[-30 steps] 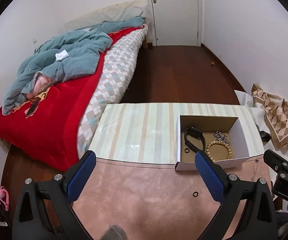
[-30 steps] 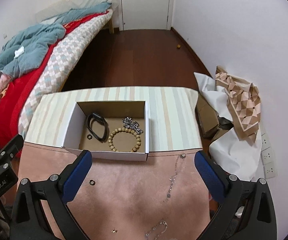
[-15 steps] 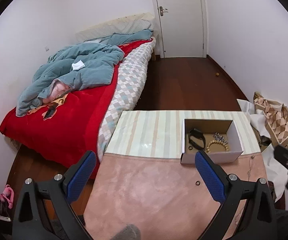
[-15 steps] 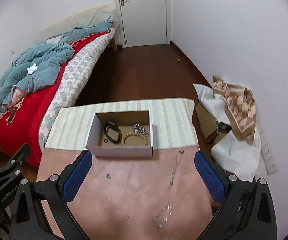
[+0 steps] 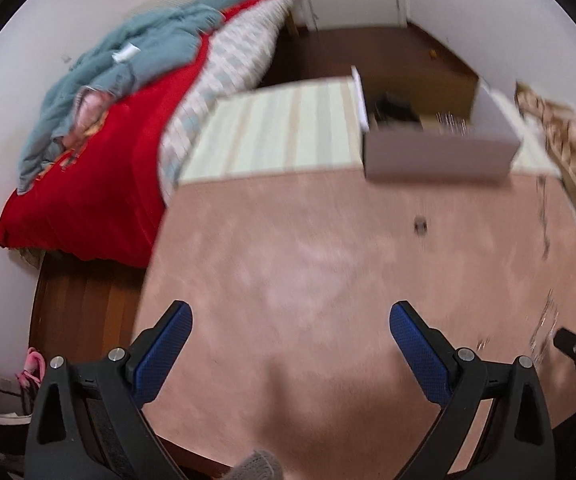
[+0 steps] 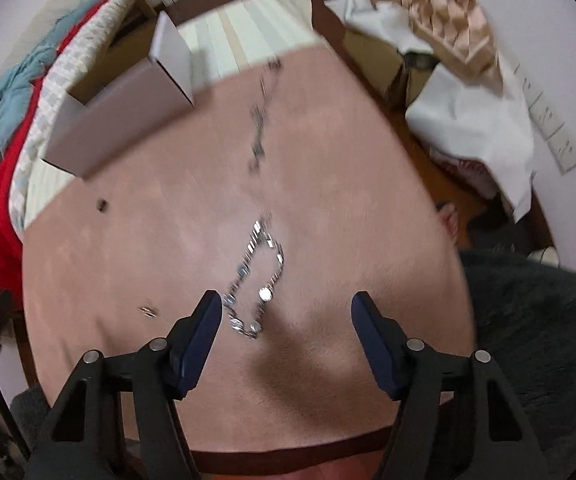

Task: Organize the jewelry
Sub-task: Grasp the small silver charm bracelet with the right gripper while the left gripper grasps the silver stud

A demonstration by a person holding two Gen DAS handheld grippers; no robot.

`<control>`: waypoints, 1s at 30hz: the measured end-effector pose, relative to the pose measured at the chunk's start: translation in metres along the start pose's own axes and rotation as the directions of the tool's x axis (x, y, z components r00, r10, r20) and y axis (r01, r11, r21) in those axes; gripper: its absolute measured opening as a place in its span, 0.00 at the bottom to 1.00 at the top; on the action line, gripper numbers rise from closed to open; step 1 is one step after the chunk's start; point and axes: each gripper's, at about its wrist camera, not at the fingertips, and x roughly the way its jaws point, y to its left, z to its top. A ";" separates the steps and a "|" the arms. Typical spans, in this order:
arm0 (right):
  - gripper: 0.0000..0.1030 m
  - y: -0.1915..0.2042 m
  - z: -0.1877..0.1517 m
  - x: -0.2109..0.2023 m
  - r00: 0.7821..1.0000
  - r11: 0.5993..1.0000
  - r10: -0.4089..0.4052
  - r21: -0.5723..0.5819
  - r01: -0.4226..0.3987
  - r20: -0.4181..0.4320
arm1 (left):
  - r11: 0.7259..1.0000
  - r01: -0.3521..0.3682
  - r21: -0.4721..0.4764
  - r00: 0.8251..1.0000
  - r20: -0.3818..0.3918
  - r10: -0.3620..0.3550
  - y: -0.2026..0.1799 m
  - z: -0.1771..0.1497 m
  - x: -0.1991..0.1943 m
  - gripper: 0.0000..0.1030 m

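A silver bracelet (image 6: 256, 280) lies looped on the pink mat (image 6: 167, 240), just ahead of my open right gripper (image 6: 286, 312), nearer its left finger. A thin silver chain (image 6: 261, 116) runs toward the far edge. A small dark ring (image 6: 101, 205) and a tiny gold piece (image 6: 148, 311) lie to the left. The cardboard box (image 6: 127, 100) stands at the mat's far left. In the left wrist view the box (image 5: 440, 156) holds blurred jewelry, the dark ring (image 5: 420, 225) lies before it, and my left gripper (image 5: 291, 320) is open and empty over bare mat.
A bed with a red cover and teal blanket (image 5: 99, 120) stands at the left. Crumpled white paper and patterned cardboard (image 6: 460, 40) lie on the floor at the right. A striped cloth (image 5: 279, 128) covers the table's far part.
Both grippers have dropped low and forward toward the mat. The right one has tilted and now hangs just over the silver bracelet. Both views are motion-blurred.
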 end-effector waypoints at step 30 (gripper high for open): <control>0.01 -0.035 -0.011 -0.012 0.997 0.998 0.067 0.010 -0.067 0.047 | 0.951 0.290 0.105 0.955 -0.105 -0.279 -0.124 -0.018 0.036 0.09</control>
